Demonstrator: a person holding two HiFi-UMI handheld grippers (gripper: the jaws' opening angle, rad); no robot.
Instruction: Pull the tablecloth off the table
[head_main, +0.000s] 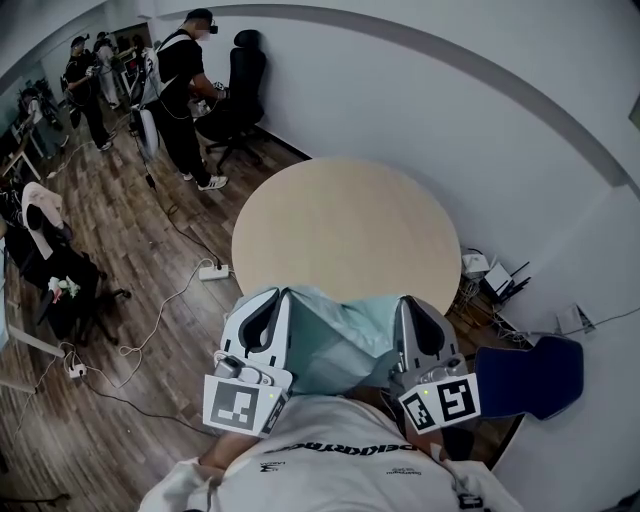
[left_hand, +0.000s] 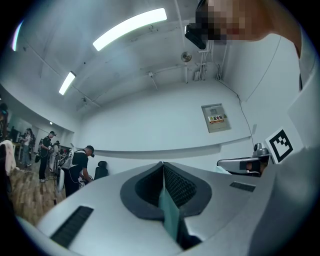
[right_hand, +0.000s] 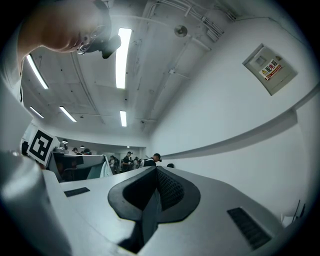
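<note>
Already the tablecloth (head_main: 340, 345) hung off the bare round table (head_main: 350, 225), close to the person. The left gripper (head_main: 278, 300) and right gripper (head_main: 408, 305) each pinched its edge fully closed. The thin fabric could probably slip out if either pinch loosened.

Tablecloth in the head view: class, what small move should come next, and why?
Probably draw both back toward the person a little. The left tongs and right tongs are each shut on the tablecloth, bunched at the near rim of the table; the top lies bare, so only that edge may need clearing.
</note>
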